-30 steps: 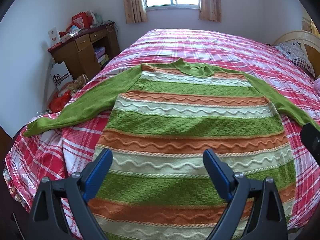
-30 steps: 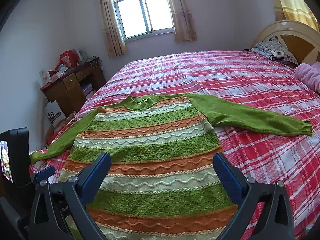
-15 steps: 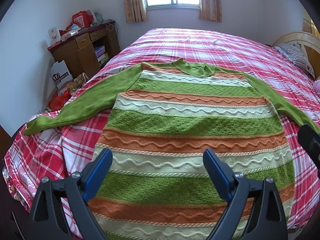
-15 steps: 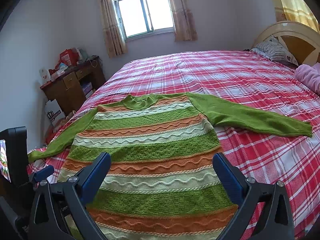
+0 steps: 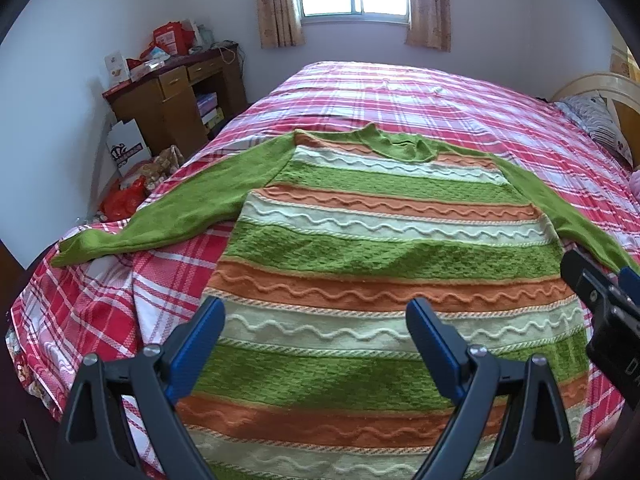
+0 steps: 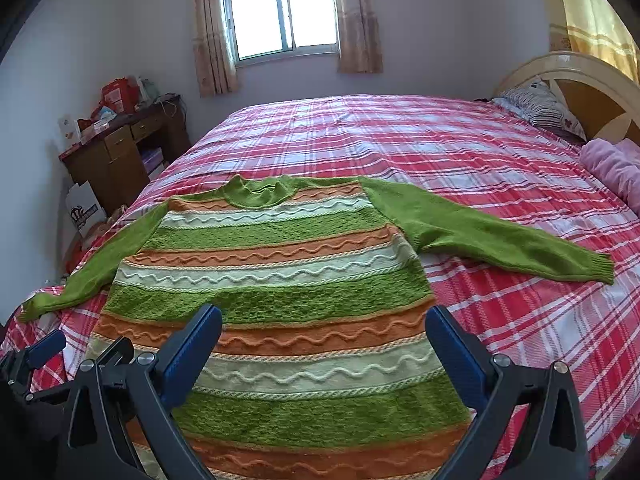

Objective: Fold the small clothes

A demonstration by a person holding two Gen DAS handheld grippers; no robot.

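Lying flat on bed (image 6: 460,148), sweater (image 6: 280,280) spread, sleeves out, ready for folding; left gripper (image 5: 314,316), right gripper (image 6: 324,320) hover near hem, jaws spread, empty.

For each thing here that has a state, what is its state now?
sweater: spread flat on the bed, unfolded, both sleeves stretched out
left tongs: open, empty, above the sweater's lower part
right tongs: open, empty, above the sweater's lower part
curtains: drawn aside
desk drawers: closed

Red-plaid bed (image 6: 460,152) with flat striped sweater (image 6: 280,280), pillow (image 6: 536,108), pink bundle (image 6: 616,168).
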